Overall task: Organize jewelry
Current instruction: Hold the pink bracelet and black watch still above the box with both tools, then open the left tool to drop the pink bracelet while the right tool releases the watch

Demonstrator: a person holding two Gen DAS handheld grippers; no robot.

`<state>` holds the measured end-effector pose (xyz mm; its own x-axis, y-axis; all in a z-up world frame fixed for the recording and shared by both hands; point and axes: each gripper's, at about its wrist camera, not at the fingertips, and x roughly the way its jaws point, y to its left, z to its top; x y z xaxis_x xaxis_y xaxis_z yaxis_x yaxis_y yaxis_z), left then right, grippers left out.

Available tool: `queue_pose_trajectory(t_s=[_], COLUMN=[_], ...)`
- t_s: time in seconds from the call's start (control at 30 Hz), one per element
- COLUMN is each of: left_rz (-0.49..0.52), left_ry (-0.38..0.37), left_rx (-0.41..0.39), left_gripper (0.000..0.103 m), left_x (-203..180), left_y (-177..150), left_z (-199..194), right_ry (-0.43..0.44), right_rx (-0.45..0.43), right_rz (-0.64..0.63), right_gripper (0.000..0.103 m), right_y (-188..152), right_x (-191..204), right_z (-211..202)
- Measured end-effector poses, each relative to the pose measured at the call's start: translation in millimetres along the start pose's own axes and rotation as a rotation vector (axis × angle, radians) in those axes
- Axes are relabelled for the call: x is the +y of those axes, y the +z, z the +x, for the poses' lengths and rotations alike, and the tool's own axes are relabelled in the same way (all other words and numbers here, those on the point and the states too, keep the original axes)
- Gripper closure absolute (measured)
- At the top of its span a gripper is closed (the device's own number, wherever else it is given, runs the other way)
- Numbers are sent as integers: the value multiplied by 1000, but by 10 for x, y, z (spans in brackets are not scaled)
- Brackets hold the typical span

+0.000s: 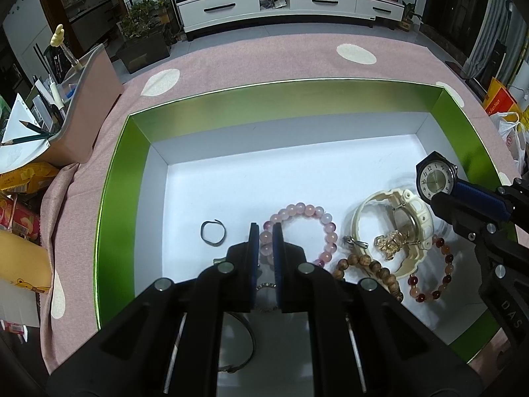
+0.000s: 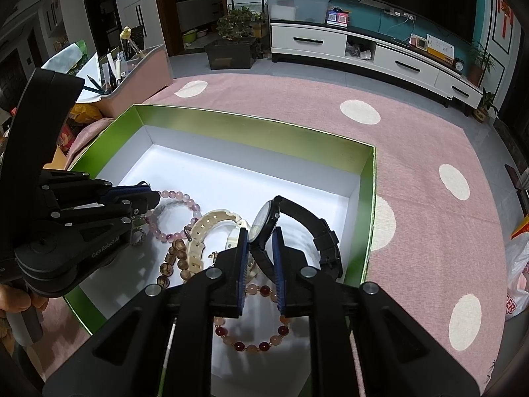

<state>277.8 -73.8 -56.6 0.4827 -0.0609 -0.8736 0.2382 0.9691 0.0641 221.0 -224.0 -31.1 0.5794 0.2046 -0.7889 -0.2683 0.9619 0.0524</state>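
Green-walled box (image 1: 122,178) sits on pink dotted surface (image 1: 264,59). Far left inside: small dark ring (image 1: 213,232), alone on white floor. Left tongs (image 1: 265,231) are narrow, blue pads closed around something pale I cannot identify, tips touching pink bead bracelet (image 1: 317,221). Next right: wooden bead bracelet (image 1: 370,264), white watch (image 1: 410,218) with gold charm (image 1: 391,243) on it, red-and-peach bracelet (image 1: 439,274), all crowded. Right tongs (image 2: 261,241) grip black watch (image 2: 264,218) by its strap, lifted above the pile near the right wall. Risk: strap slips from the thin pinch, watch drops on the tangle. Back half of the box is open room.
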Motion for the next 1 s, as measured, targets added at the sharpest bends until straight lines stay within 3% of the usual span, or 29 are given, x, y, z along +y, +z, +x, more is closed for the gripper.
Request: queue_pose_trajectory(t_s=[0.3, 0.6, 0.77, 0.93, 1.0], left_rz=[4, 6, 11, 10, 12], left_ry=[5, 7, 12, 26, 31], left_rx=[2, 3, 0, -17, -27], left_gripper=[95, 88, 77, 55, 53], left_x=[4, 14, -23, -19, -26], left_y=[-3, -13, -9, -10, -13], left_z=[-8, -26, -53, -128, -175], right_ry=[-3, 1, -1, 3, 3], right_rx=[6, -4, -3, -22, -27], right_rz=[9, 8, 10, 16, 17], right_gripper=[84, 83, 83, 83, 83], right_y=[9, 28, 38, 30, 28], right_x=[-36, -34, -27, -36, -33], right_z=[-20, -74, -80, -170, -203])
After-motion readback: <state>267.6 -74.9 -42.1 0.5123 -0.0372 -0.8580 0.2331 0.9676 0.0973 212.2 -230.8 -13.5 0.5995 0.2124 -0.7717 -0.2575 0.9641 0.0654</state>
